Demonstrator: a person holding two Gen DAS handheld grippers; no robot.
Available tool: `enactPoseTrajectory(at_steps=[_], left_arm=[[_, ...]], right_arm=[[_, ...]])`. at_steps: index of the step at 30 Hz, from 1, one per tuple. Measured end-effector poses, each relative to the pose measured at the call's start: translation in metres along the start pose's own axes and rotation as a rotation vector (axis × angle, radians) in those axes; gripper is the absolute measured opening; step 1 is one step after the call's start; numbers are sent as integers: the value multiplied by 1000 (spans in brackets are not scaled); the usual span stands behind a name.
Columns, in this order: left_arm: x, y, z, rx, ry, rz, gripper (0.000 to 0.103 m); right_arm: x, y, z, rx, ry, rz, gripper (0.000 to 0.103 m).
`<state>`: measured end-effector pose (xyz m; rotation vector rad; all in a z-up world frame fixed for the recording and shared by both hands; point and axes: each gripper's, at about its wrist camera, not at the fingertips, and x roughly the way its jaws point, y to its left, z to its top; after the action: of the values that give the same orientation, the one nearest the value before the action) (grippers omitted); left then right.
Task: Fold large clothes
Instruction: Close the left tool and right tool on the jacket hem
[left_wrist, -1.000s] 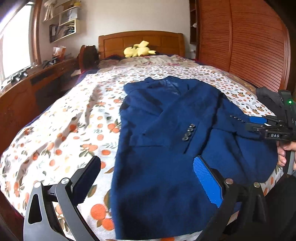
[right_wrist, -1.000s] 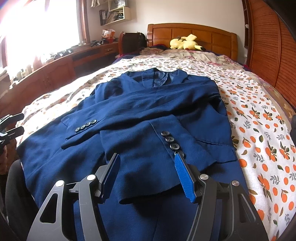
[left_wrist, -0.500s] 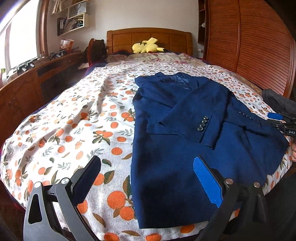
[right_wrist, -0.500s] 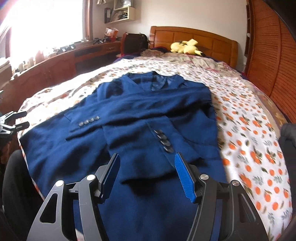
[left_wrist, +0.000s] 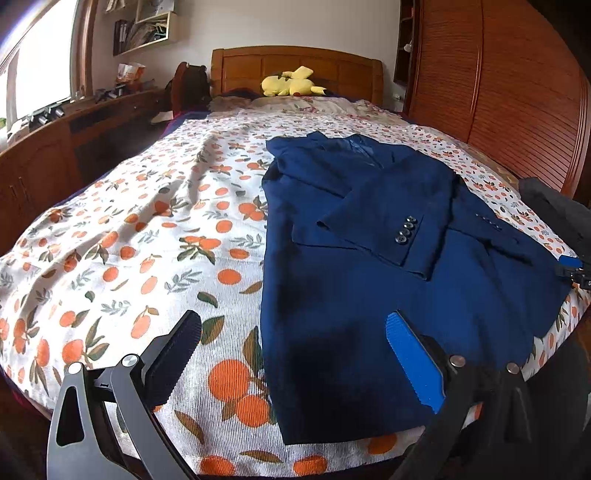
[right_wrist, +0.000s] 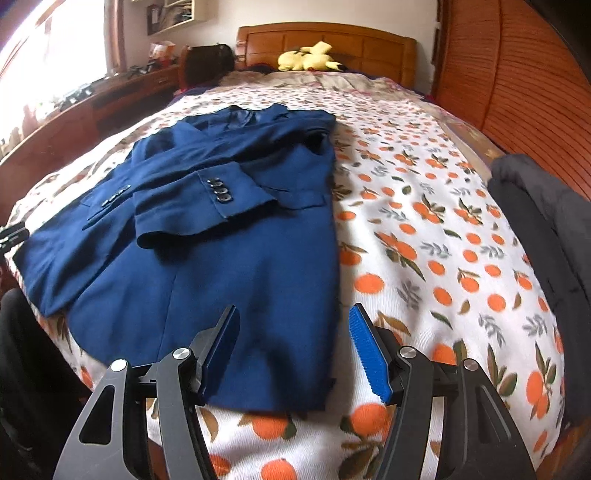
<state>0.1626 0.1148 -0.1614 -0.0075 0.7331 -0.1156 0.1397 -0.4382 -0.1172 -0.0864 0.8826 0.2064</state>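
Since the earlier pictures both of my tools have slid outward along the foot of the bed: the left one now looks at the left hem corner of the jacket, and the right one has travelled more, so the right hem corner sits between its fingers in the view instead of the sleeve cuff. Nearest to me, the left tool (left_wrist: 291, 354) is spread wide and holds nothing; its dark finger hangs over the bare bedspread (left_wrist: 122, 236) and its blue finger over the cloth, so the left edge of the jacket runs between them. The right tool (right_wrist: 291, 349) is also spread and empty, with the jacket's right edge just inside its blue finger. I judge I placed them this way to take the two bottom corners at the same time and carry the hem up toward the collar. A little farther, the blue jacket (right_wrist: 229, 266) lies flat, front up, on the orange-patterned bedspread, its hem near the foot edge of the bed. Both sleeves are already crossed over the chest, the upper cuff with four dark buttons (right_wrist: 220, 191) on top, which keeps the package narrow for the next fold. A dark garment (right_wrist: 546, 225) lies at the right edge of the bed, apart from the jacket. Far behind, a yellow plush toy (left_wrist: 291, 83) rests against the wooden headboard (left_wrist: 295, 64).
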Motion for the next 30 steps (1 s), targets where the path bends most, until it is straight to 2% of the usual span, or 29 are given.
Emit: enactPoseTrajectory(at_steps=[4,5,6,11,12,14,17,21,25,28,29,30], left_arm=[[1,1,-6,1,22,-9,101],[1,1,-7,1,26,-12,101],[1,1,-8,4,31,-15,101],[-3,2,-14,-7,40,-44,99],[-4,3,-15,-13,41,-56,95],[-5,4,-17,-25,47,-71,69],[-10,6,-21,-29,60,-94,54],[-15,5,-30,-19,81,-105,47],[-16,7,-37,-20,89,-112,47],[-14,12,-38,-58,92,-130,47],[-15,11,-38,-56,90,-124,40],[-16,9,-37,-45,84,-116,27]], right_arm=[[5,5,-2,-9,23,25,55],[5,7,-2,-15,23,35,46],[5,8,-1,-16,21,40,42],[7,6,3,5,26,73,41],[9,5,2,5,32,69,41],[10,3,0,9,38,70,42],[12,4,-2,8,43,64,43],[16,9,-4,-7,46,58,51],[18,12,-3,-15,47,51,55],[18,12,-3,-9,43,54,55],[17,12,-3,-8,39,49,50],[17,11,-2,-7,35,45,38]])
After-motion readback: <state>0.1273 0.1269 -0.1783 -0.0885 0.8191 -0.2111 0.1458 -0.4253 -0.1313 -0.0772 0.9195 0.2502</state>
